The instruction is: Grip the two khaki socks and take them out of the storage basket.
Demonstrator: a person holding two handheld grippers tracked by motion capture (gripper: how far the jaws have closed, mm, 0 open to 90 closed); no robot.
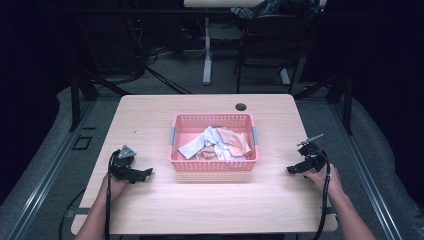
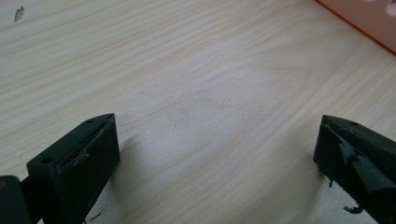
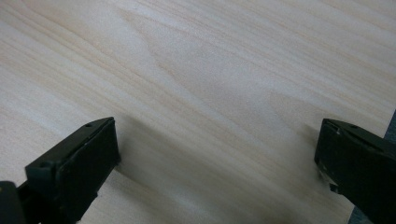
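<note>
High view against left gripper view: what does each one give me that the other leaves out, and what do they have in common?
High view alone: the cloths piled in the pink basket, both forearms, the right gripper, and the floor beyond the table. Left gripper view alone: a close look at the left gripper with its fingers wide apart and their worn pads, nothing between them. Shared: the pale wooden table, the left gripper and a part of the basket.

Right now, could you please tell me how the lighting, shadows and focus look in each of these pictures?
High view: the table is brightly lit against a very dark room, with a pink glow in front of the basket. Left gripper view: wood grain sharp, soft shadow beside the near jaw, the left tongs slightly blurred. Right gripper view: even light, grain softer, right tongs blurred, faint shadows at both jaws.
</note>
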